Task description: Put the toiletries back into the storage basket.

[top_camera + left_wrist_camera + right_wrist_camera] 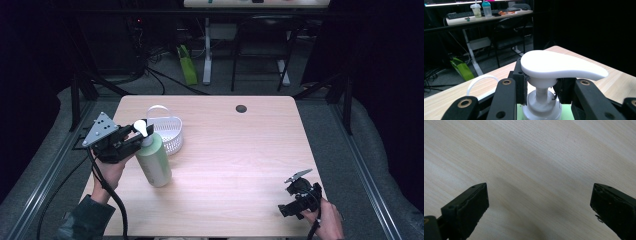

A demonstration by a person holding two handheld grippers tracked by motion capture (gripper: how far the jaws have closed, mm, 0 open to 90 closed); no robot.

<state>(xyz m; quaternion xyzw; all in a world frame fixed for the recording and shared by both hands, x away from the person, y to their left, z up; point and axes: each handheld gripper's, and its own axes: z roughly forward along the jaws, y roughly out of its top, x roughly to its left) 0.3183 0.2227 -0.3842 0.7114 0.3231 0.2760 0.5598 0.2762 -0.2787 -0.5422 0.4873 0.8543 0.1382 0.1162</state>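
At the left, the left hand-held gripper [134, 136] is clamped on the neck of the pale green plastic pump bottle with a white dispenser head [153, 159]. The bottle leans on the light wooden surface [240, 160], just beside the white perforated plastic basket [167, 132]. Far right, the right hand-held gripper [295, 197] hangs with jaws spread, well apart from the bottle.

Overhead light on the table [240, 150]; surroundings near black from 9 through 3 o'clock. Pump bottle [154, 159] throws a short soft shadow. Left gripper view: white pump head [559, 66] bright, slightly soft. Right gripper view: sharp wood grain, dim shadow band at 6 o'clock.
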